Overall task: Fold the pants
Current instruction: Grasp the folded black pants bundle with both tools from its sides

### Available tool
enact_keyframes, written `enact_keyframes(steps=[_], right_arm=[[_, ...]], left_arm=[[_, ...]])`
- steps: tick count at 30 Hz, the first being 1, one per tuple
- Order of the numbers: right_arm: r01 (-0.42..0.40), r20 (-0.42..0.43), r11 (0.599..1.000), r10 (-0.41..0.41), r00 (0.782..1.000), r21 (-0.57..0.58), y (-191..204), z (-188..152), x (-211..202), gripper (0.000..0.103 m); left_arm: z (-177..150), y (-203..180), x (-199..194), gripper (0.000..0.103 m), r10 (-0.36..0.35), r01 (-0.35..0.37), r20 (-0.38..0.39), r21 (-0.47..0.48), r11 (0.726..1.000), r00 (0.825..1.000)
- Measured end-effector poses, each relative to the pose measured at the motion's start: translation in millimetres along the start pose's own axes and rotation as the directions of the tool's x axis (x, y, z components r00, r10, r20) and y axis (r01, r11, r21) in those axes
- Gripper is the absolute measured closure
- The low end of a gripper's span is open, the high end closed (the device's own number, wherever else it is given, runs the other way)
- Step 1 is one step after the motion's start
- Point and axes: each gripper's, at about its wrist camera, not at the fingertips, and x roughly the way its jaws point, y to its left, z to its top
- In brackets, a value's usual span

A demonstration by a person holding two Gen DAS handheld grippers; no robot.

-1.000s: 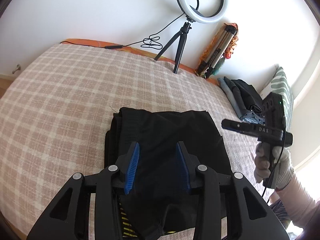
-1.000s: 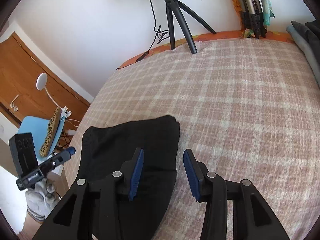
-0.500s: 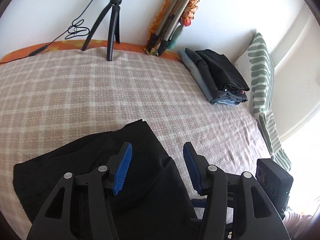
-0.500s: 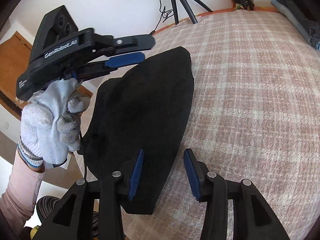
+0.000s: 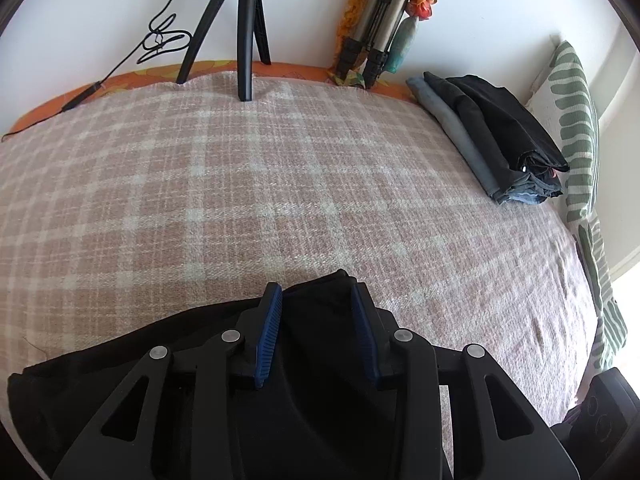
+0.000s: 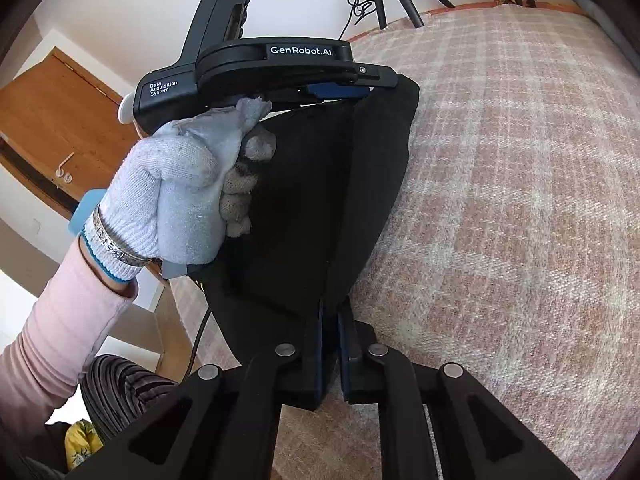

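Right gripper at near corner of folded black pants, jaws closing, narrow, cloth pinched between blue pads. Left gripper on far corner of same pants, jaws closing with a bunched fold between them; pads look touching the cloth. In the right wrist view the pants' long axis runs from near gripper away toward left gripper, along the near edge of the plaid blanket. Gloved left hand wraps the handle, pink sleeve behind. Beyond the pants, blanket bare to a stack of folded clothes by striped pillow; black tripod and folded stands at white wall. Wooden door past the glove. Pants' near part hidden under left gripper body; tripod top cut off.
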Motion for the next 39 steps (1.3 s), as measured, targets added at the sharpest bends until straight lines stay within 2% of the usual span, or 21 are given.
enact_keyframes(steps=[1, 2, 3, 4, 8, 10, 14, 17, 21, 23, 27, 32, 39], right_arm=[[0.008, 0.004, 1.000, -0.008, 1.000, 0.004, -1, 1, -4, 0.073], [0.003, 0.013, 1.000, -0.003, 1.000, 0.007, -2, 3, -7, 0.069], [0.003, 0.031, 1.000, -0.004, 1.000, 0.010, -3, 3, -13, 0.064], [0.009, 0.042, 1.000, -0.010, 0.999, 0.012, -5, 6, -17, 0.063], [-0.006, 0.078, 0.999, 0.002, 0.997, 0.051, -17, 26, -25, 0.059], [0.004, 0.082, 0.998, -0.009, 0.997, 0.060, -24, 38, -25, 0.057], [0.041, 0.081, 0.997, -0.045, 0.996, 0.058, -34, 60, -21, 0.055], [0.055, 0.064, 0.997, -0.058, 0.996, 0.050, -36, 76, -10, 0.049], [0.085, 0.046, 0.996, -0.086, 0.995, 0.024, -36, 97, 1, 0.046], [0.086, 0.032, 0.996, -0.087, 0.996, 0.017, -35, 101, 4, 0.042], [0.108, 0.010, 0.994, -0.108, 0.994, 0.005, -37, 110, 16, 0.041], [0.092, -0.004, 0.995, -0.092, 0.996, 0.026, -43, 120, 31, 0.041], [0.052, 0.007, 0.999, -0.052, 0.999, -0.004, -42, 129, 41, 0.041]], left_arm=[[3, 1, -6, 0.068, 0.004, -0.003, 0.014, -0.007, 1.000, 1.000], [5, 4, -13, 0.068, -0.010, 0.010, 0.032, -0.020, 1.000, 0.999], [7, 7, -21, 0.063, -0.021, 0.023, 0.046, -0.035, 0.999, 0.999], [9, 10, -30, 0.057, -0.031, 0.034, 0.057, -0.053, 0.998, 0.998], [1, 26, -73, 0.048, -0.059, 0.069, 0.105, -0.086, 0.994, 0.993], [-9, 39, -91, 0.034, -0.045, 0.058, 0.113, -0.115, 0.992, 0.993], [-34, 77, -115, 0.033, -0.021, 0.049, 0.128, -0.222, 0.974, 0.992], [-53, 110, -118, 0.031, 0.006, 0.030, 0.113, -0.312, 0.950, 0.994], [-74, 145, -106, 0.031, -0.057, 0.090, 0.089, -0.430, 0.898, 0.994], [-78, 152, -99, 0.031, -0.077, 0.110, 0.091, -0.449, 0.887, 0.993], [-75, 155, -89, 0.031, -0.090, 0.115, 0.079, -0.443, 0.889, 0.993], [-71, 165, -76, 0.031, -0.038, 0.059, 0.057, -0.430, 0.901, 0.998], [-68, 158, -67, 0.031, -0.053, 0.080, 0.084, -0.368, 0.926, 0.995]])
